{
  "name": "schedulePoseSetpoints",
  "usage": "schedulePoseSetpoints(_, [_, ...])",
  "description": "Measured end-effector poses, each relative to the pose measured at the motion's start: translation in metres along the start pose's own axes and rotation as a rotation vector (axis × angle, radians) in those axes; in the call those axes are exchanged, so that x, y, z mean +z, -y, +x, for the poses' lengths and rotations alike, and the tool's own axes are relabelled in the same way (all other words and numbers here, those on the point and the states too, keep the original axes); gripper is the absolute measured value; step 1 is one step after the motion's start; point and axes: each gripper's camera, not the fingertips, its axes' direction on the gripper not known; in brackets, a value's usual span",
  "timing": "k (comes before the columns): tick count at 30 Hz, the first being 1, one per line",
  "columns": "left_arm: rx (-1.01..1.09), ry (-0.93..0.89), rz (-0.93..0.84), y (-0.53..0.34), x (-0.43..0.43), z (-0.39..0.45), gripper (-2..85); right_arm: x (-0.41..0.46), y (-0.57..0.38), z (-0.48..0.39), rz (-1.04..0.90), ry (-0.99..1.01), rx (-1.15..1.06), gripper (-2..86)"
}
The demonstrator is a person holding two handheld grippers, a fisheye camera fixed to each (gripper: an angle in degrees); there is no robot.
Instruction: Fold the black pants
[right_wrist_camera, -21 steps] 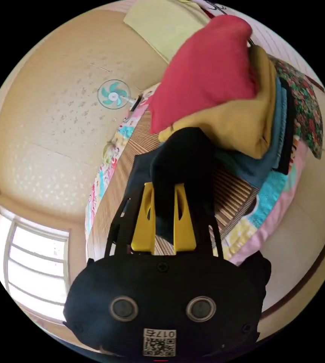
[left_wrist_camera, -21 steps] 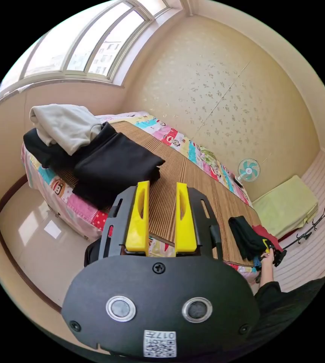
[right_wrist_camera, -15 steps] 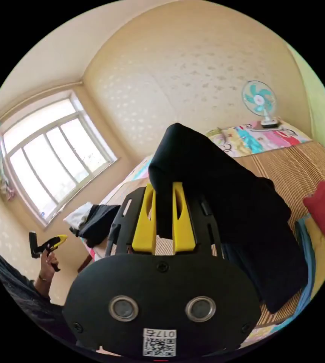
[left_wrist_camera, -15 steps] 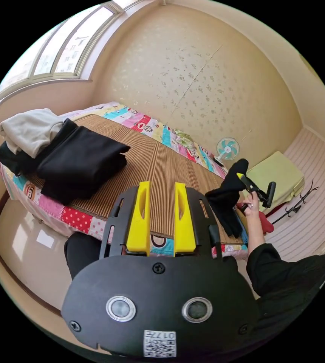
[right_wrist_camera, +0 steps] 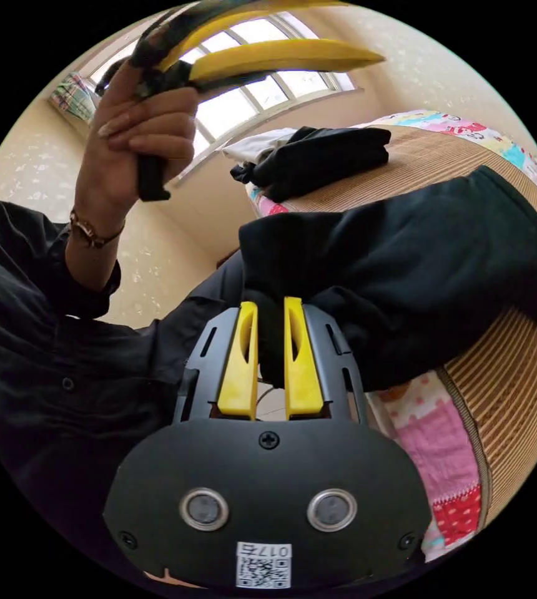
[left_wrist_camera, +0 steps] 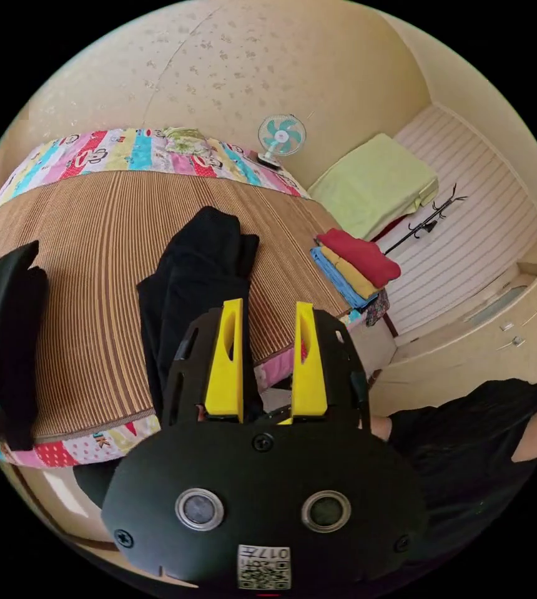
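Across bed mat (left_wrist_camera: 93, 262), pants (right_wrist_camera: 406, 262) now dragged off the pile to the near edge, clamped in right gripper (right_wrist_camera: 271, 355); left gripper (left_wrist_camera: 267, 359) wide, empty; spreading next.

Two tongs (left_wrist_camera: 267, 306), one black pants (left_wrist_camera: 187, 281), one fan (left_wrist_camera: 281, 135).

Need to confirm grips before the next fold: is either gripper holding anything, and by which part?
The right gripper is shut on the black pants, pinching an edge at one end. The left gripper is open, holding nothing.
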Motion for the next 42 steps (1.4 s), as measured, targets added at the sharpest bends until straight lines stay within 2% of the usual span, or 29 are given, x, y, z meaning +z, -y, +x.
schedulePoseSetpoints(2, [0.059, 0.077, -0.099, 0.053, 0.07, 0.015, 12.9, -0.012, -0.014, -0.006, 0.0, -0.008, 0.021, 7.8])
schedulePoseSetpoints(4, [0.107, 0.143, -0.125, 0.093, 0.122, 0.022, 13.3, -0.029, -0.024, -0.005, 0.011, 0.01, 0.049, 7.9])
schedulePoseSetpoints(8, [0.053, 0.491, -0.266, 0.158, 0.238, -0.011, 13.6, -0.083, -0.038, 0.004, 0.077, 0.107, 0.103, 6.9])
schedulePoseSetpoints(10, [-0.006, 0.569, -0.405, 0.157, 0.28, -0.046, 13.1, -0.11, -0.047, 0.013, 0.164, 0.146, 0.159, 6.1])
schedulePoseSetpoints(13, [-0.14, 0.379, -0.296, 0.137, 0.257, -0.078, 8.6, -0.157, -0.07, 0.04, 0.33, 0.145, 0.289, 7.9])
schedulePoseSetpoints(16, [-0.161, 0.205, -0.323, 0.101, 0.236, -0.097, 1.9, -0.201, -0.093, 0.085, 0.489, 0.064, 0.498, 10.9])
schedulePoseSetpoints(18, [-0.207, 0.089, -0.251, 0.068, 0.215, -0.114, 0.9, -0.225, -0.096, 0.133, 0.601, 0.053, 0.647, 12.2])
schedulePoseSetpoints(20, [-0.321, -0.064, -0.213, 0.023, 0.192, -0.136, 0.4, -0.234, -0.086, 0.167, 0.644, 0.058, 0.745, 12.9])
schedulePoseSetpoints(23, [-0.337, -0.19, -0.125, -0.028, 0.158, -0.133, 0.5, -0.237, -0.053, 0.203, 0.644, 0.041, 0.853, 12.1])
schedulePoseSetpoints(26, [-0.369, -0.212, -0.101, -0.06, 0.131, -0.129, 3.3, -0.217, -0.016, 0.214, 0.526, 0.051, 0.89, 7.6])
schedulePoseSetpoints(27, [-0.375, -0.207, -0.098, -0.062, 0.126, -0.129, 4.2, -0.213, -0.011, 0.209, 0.537, 0.065, 0.893, 6.6])
schedulePoseSetpoints(29, [-0.309, -0.162, -0.102, -0.061, 0.118, -0.12, 12.5, -0.213, -0.011, 0.197, 0.585, 0.118, 0.847, 4.8])
schedulePoseSetpoints(32, [-0.181, 0.031, -0.266, -0.055, 0.14, -0.1, 13.5, -0.225, -0.029, 0.171, 0.834, 0.466, 0.733, 2.6])
schedulePoseSetpoints(34, [-0.161, 0.029, -0.242, -0.058, 0.132, -0.095, 11.2, -0.231, -0.029, 0.152, 0.821, 0.474, 0.708, 1.7])
schedulePoseSetpoints(36, [-0.163, -0.06, -0.189, -0.067, 0.114, -0.099, 8.8, -0.254, -0.035, 0.126, 0.816, 0.42, 0.667, 0.9])
schedulePoseSetpoints(38, [-0.124, -0.301, -0.07, -0.082, 0.069, -0.102, 7.2, -0.278, -0.041, 0.105, 0.853, 0.456, 0.581, 0.6])
schedulePoseSetpoints(42, [0.038, -0.454, 0.083, -0.106, -0.002, -0.085, 4.6, -0.331, -0.036, 0.021, 0.854, 0.407, 0.29, 0.3])
